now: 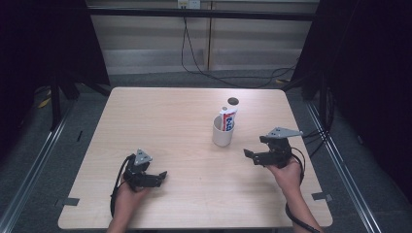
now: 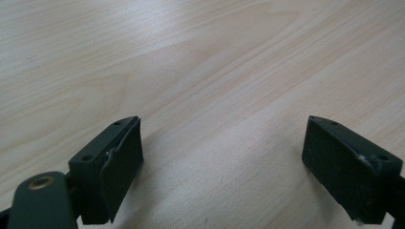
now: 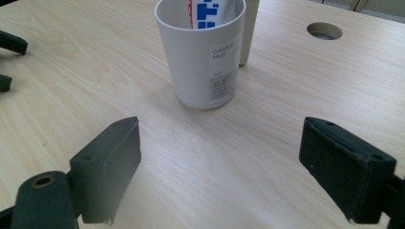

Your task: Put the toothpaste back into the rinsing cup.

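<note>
The white mug (image 1: pixel 223 132) with a tube (image 1: pixel 228 118) upright inside stands just right of centre in the high view — on the desk (image 1: pixel 160 111) — with the right tongs (image 1: pixel 248 154) gaping empty below right of it, the left tongs (image 1: pixel 163 174) likewise gaping at lower left.

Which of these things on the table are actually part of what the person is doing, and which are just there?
Part of the job:
- white cup, closest to the right tool
- toothpaste tube standing inside the cup
- left tool, open over bare wood

Just there:
- round hole in the table
- cables on the floor behind
</note>
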Action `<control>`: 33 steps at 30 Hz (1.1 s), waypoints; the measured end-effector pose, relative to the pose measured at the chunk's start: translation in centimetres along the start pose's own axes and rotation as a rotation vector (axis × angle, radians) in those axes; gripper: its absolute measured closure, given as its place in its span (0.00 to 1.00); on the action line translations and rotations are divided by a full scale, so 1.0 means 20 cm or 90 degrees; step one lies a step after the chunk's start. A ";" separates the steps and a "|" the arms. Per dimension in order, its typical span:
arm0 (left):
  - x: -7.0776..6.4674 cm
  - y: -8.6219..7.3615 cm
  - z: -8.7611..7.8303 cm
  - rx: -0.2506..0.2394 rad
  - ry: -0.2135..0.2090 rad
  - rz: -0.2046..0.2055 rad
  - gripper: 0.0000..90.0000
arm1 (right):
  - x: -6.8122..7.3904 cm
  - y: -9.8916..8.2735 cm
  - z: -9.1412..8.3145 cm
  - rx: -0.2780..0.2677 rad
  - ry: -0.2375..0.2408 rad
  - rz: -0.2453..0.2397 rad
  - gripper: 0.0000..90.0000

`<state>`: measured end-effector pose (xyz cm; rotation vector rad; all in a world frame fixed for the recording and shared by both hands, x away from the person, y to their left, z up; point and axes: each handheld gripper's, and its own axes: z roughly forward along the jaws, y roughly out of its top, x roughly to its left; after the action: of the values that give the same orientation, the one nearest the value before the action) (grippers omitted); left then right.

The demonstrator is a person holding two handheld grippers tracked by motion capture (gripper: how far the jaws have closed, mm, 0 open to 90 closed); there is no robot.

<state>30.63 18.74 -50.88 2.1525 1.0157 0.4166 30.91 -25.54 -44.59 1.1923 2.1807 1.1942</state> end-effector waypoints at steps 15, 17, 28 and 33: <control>0.00 0.00 0.00 0.000 0.000 0.000 0.15 | -0.02 -0.08 -0.01 0.016 -0.008 -0.001 0.15; 0.00 0.00 0.00 0.000 0.000 0.000 0.15 | -0.02 -0.10 -0.01 0.022 -0.009 -0.002 0.15; 0.00 0.00 0.00 0.000 0.000 0.000 0.15 | -0.04 -0.20 -0.02 0.060 -0.015 -0.007 0.15; 0.00 0.00 0.00 0.000 0.000 0.000 0.15 | -0.04 -0.23 -0.03 0.068 -0.019 -0.007 0.15</control>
<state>30.62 18.74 -50.88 2.1527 1.0168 0.4168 28.75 -27.76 -48.10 1.2316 2.2509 1.0600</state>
